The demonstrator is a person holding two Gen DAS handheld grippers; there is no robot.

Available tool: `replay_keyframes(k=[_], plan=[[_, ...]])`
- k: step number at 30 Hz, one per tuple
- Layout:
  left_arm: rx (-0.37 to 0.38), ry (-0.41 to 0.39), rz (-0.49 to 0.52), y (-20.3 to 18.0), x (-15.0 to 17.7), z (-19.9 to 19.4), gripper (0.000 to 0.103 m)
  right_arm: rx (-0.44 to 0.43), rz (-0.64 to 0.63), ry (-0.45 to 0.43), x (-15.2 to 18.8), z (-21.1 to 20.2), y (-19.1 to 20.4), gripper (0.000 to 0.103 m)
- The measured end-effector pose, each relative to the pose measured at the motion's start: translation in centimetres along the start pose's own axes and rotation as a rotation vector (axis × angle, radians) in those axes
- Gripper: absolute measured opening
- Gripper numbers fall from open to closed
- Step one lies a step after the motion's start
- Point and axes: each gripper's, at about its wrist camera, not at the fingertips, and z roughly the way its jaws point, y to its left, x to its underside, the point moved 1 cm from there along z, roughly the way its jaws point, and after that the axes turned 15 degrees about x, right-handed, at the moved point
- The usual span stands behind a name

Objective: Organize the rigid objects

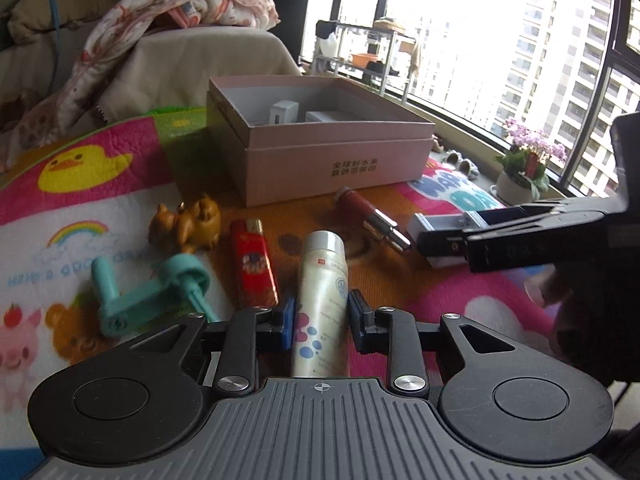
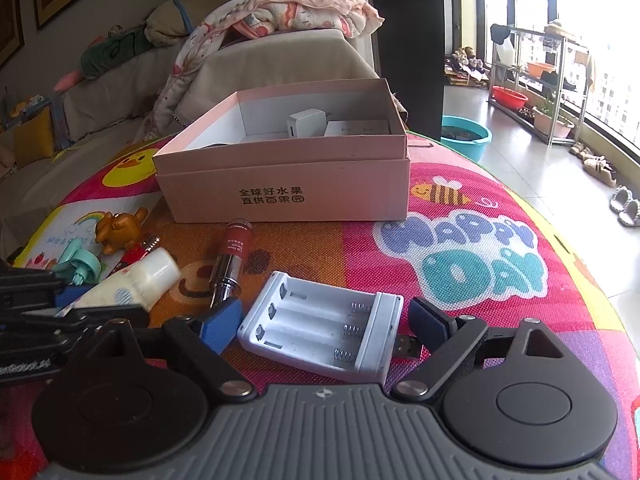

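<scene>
Your left tool (image 1: 322, 312) clamps lotion tube (image 1: 322, 292); right tool (image 2: 324, 324) open around battery holder (image 2: 320, 334); box (image 2: 288, 188) barely filled, most items left.

Each camera sits just behind its own jaws, close above the play mat (image 2: 480, 208), and looks forward and slightly down. The left view faces the window (image 1: 500, 40); the right one faces the sofa (image 2: 280, 60). Both share the pink box (image 1: 320, 148) and the lipstick (image 2: 234, 256).

White lotion tube (image 1: 322, 300) and battery charger (image 2: 324, 336) lie before pink box (image 2: 288, 184).
</scene>
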Motion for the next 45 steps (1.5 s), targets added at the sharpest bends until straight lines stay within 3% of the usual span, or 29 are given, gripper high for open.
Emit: replay_keyframes(k=[7, 11, 16, 21, 25, 27, 28, 29, 33, 35, 39, 42, 45], plan=[[-0.058, 0.018, -0.041, 1.1, 2.2, -4.2, 0.031, 0.045, -0.048, -0.005, 0.0, -0.1, 0.9, 0.090], [-0.037, 0.016, -0.056, 1.8, 2.4, -5.1, 0.032, 0.090, -0.094, -0.077, -0.4, -1.2, 2.1, 0.090], [-0.061, 0.019, -0.055, 2.7, 2.8, -6.3, 0.042, -0.047, -0.167, -0.122, -2.5, -3.1, 6.0, 0.090], [-0.044, -0.024, -0.106, 3.7, 3.6, -7.2, 0.040, -0.224, -0.139, -0.030, -5.4, -1.3, 12.6, 0.090], [-0.050, -0.013, -0.062, 3.1, 4.0, -7.5, 0.040, -0.203, -0.165, -0.002, -6.6, 1.6, 17.4, 0.090], [-0.045, -0.018, -0.070, 3.3, 4.1, -7.8, 0.040, -0.197, -0.182, 0.027, -6.9, 2.9, 18.4, 0.082], [-0.045, -0.023, -0.078, 3.5, 4.1, -8.0, 0.042, -0.197, -0.194, 0.052, -6.9, 3.5, 18.5, 0.063], [-0.040, -0.029, -0.090, 3.7, 4.1, -8.1, 0.042, -0.204, -0.206, 0.084, -6.8, 3.8, 18.5, 0.056], [-0.006, -0.051, -0.133, 4.9, 3.8, -8.4, 0.040, -0.220, -0.251, 0.075, -5.6, 2.4, 16.1, 0.050], [0.035, -0.060, -0.146, 5.3, 3.4, -8.8, 0.039, -0.193, -0.295, 0.059, -4.5, 1.5, 14.6, 0.041], [0.157, -0.068, -0.135, 5.6, 2.6, -9.9, 0.039, -0.133, -0.355, 0.003, -2.6, -0.2, 11.7, 0.040], [0.126, -0.050, -0.097, 5.1, 2.2, -10.0, 0.039, -0.076, -0.353, -0.047, -2.3, -1.2, 10.7, 0.045], [0.089, -0.011, -0.069, 4.3, 2.4, -9.5, 0.039, -0.158, -0.340, -0.101, -2.7, -2.5, 10.8, 0.056]])
